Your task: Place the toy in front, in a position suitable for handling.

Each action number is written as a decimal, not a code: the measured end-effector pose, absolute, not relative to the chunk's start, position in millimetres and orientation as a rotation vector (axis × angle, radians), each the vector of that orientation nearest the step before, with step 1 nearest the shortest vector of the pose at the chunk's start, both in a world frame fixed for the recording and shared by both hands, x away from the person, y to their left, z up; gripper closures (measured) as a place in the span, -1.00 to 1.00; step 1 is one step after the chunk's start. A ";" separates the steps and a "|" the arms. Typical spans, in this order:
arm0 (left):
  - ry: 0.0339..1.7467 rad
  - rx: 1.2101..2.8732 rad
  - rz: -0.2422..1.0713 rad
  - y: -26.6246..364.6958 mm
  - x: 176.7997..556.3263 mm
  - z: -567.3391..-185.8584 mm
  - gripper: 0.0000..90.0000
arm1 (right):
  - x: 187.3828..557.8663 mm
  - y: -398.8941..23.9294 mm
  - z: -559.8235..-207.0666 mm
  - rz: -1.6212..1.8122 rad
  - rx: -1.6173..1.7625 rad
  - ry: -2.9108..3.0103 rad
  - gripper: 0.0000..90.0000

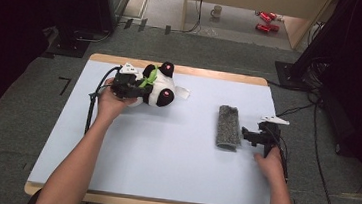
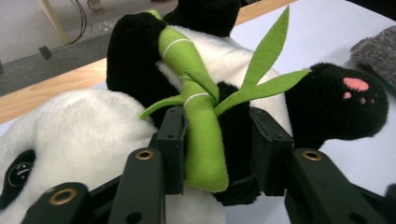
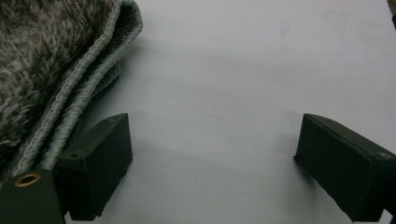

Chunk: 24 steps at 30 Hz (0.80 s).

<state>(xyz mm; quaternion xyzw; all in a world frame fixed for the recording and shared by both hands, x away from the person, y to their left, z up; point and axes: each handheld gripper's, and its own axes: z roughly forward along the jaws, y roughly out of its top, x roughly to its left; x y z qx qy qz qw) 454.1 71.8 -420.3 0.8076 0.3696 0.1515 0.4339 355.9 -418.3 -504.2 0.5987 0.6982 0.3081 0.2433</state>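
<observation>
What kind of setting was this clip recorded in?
Probably a lab or workshop rather than a home: a bare white-topped table on grey carpet, black equipment stands with trailing cables, and a mug on the floor.

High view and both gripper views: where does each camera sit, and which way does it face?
High view: above the person's side, facing the table; forearms, both hand-held grippers.
Left gripper view: on the left hand-held gripper, jaws clamping the plush panda.
Right gripper view: on the right hand-held gripper, open beside the grey cloth.
Shared: panda, cloth.
</observation>
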 end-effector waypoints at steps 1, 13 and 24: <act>0.931 2.004 0.371 71.7 453.8 -419.5 0.41 | 356.0 -418.2 -504.2 0.842 1.636 1.907 -0.77; 0.983 2.013 0.307 74.1 445.2 -403.5 0.48 | 356.0 -418.5 -504.2 0.844 1.637 1.907 -0.77; 1.007 2.004 0.228 68.5 412.3 -386.3 0.48 | 356.1 -418.4 -504.2 0.843 1.637 1.908 -0.77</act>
